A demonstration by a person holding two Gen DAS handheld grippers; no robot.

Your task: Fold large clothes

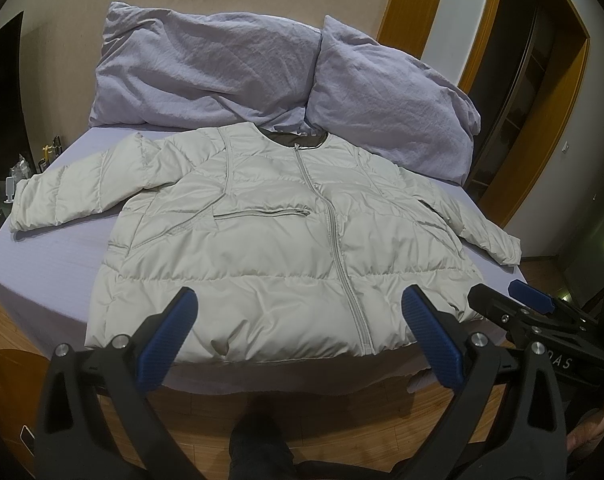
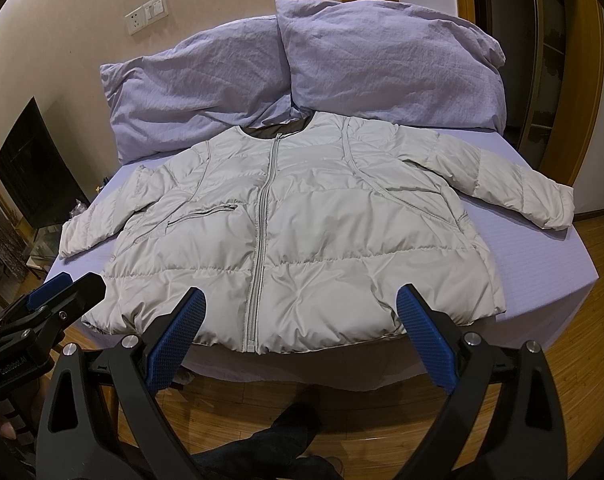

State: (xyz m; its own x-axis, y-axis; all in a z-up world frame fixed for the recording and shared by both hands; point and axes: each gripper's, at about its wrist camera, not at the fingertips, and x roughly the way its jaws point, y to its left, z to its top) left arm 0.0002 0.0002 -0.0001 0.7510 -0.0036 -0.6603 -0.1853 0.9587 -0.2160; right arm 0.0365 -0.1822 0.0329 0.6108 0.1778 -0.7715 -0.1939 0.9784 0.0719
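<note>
A pale grey puffer jacket lies flat and zipped on the lilac bed, front up, both sleeves spread out; it also shows in the right wrist view. My left gripper is open and empty, held off the bed's near edge over the jacket's hem. My right gripper is open and empty, also just short of the hem. The right gripper shows at the right of the left wrist view. The left gripper shows at the left of the right wrist view.
Two lilac pillows lean on the wall behind the jacket. The lilac bed sheet shows around it. Wooden floor runs below the bed edge. A wooden door frame stands at the right, a dark screen at the left.
</note>
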